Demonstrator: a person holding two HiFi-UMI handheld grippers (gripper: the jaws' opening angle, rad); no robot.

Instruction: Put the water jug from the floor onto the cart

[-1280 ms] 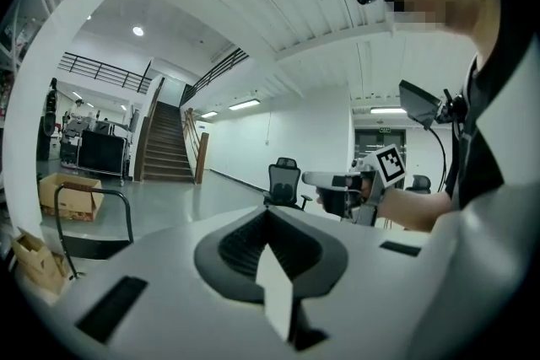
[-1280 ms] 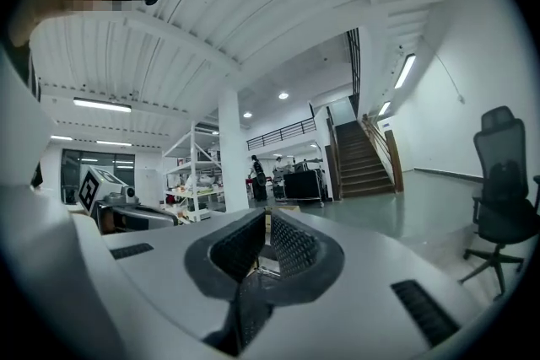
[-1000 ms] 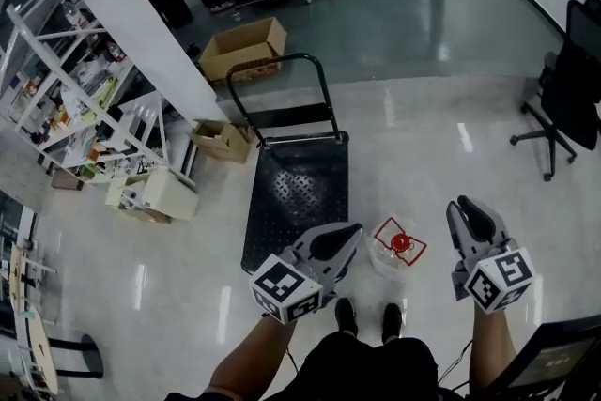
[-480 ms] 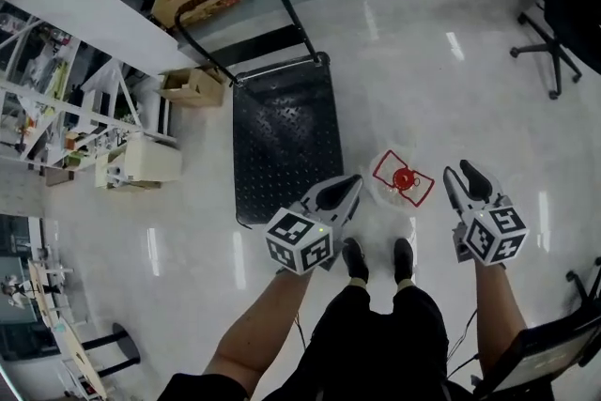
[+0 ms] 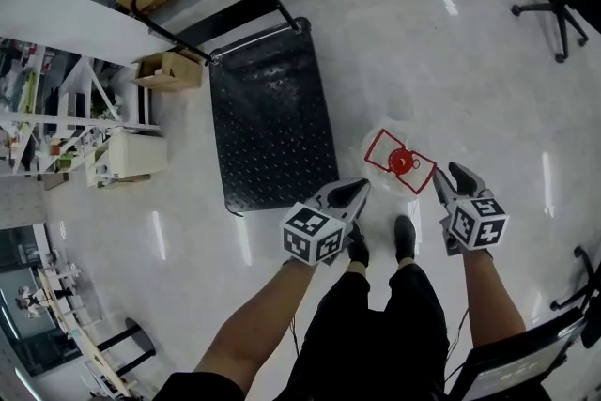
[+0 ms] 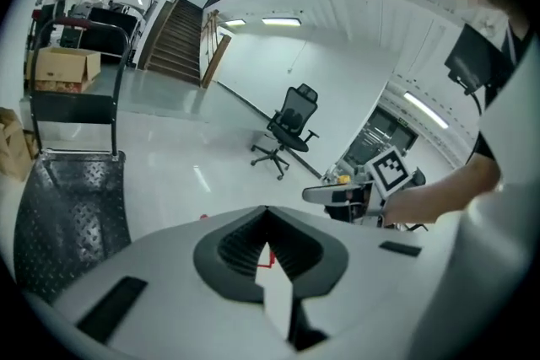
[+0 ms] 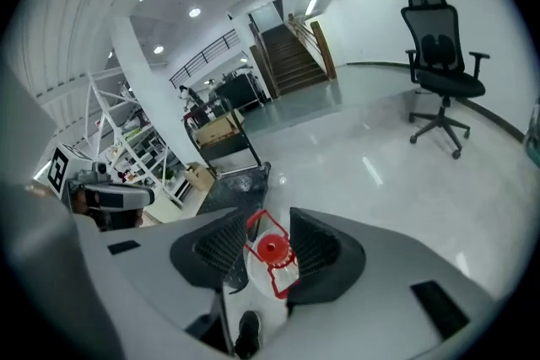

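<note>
Floor [image 5: 451, 70]: glossy and pale, filling most of the head view.
Cart [image 5: 268, 122]: black deck at centre left, handle toward upper left, nothing on it.
Water jug [image 5: 399, 160]: stands on the floor at frame centre, just right of the cart's near corner. It is closer to my grippers than a second ago.
Right gripper [image 5: 452, 177]: lower right. My jaws have just been opening and now stand wide, and the jug's red cap [image 7: 270, 249] shows between them, untouched.
Left gripper [image 5: 352, 192]: lower centre, jaws together, empty.
Meaning: approach nearly complete, grasp not yet made.
</note>
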